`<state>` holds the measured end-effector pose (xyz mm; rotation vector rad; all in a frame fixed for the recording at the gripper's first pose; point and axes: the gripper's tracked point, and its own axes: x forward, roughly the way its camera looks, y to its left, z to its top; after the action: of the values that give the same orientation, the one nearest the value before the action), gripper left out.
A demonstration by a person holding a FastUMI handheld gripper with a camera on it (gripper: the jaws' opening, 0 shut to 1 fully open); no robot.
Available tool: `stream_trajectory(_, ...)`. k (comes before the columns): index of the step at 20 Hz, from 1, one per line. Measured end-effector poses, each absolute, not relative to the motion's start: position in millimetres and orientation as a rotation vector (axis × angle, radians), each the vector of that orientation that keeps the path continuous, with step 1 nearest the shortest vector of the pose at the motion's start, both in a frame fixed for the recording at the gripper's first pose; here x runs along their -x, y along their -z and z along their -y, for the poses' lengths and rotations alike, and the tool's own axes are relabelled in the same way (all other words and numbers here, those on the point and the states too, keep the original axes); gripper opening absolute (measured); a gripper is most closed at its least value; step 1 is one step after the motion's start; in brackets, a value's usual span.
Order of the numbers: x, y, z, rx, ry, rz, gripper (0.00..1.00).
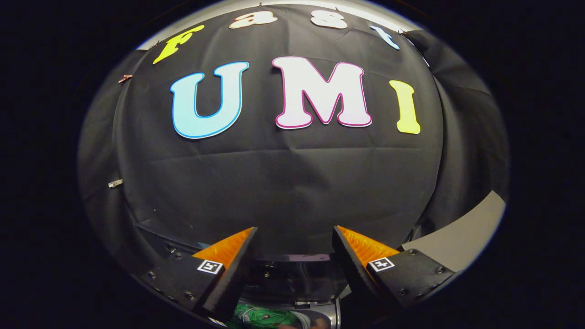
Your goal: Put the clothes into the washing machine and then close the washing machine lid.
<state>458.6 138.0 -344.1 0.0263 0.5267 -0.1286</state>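
You're facing the black cloth wall (292, 183), which is taking up most of the frame from the top down to the fingers, so the gripper is pointing out level, not down at the work. Off at the lower right, a pale grey surface (466, 233) is curving past the right finger; what it belongs to I can't say.

Down at the bottom centre, the washing machine (292, 278) is peeking in between and below the fingers: a dark raised panel, probably the open lid, with a grey rim beneath it. Just under that, at the very bottom of the frame, a patch of green clothes (260, 317) is showing beside the left finger, though whether it's lying in the tub or next to it, I can't tell.

Your gripper (295, 242) is holding its fingers wide apart with nothing between them.

My read: you're either between picks or heading for the lid. Either way, the next move is calling for you to tilt the gripper down and bring the cloth or lid edge between the fingers before closing.
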Motion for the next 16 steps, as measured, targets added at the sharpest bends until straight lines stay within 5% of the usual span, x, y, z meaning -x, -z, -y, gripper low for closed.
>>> stream_trajectory(16, -456.3, 343.2, -137.7, -0.023, 0.145, -0.514, 1.00)
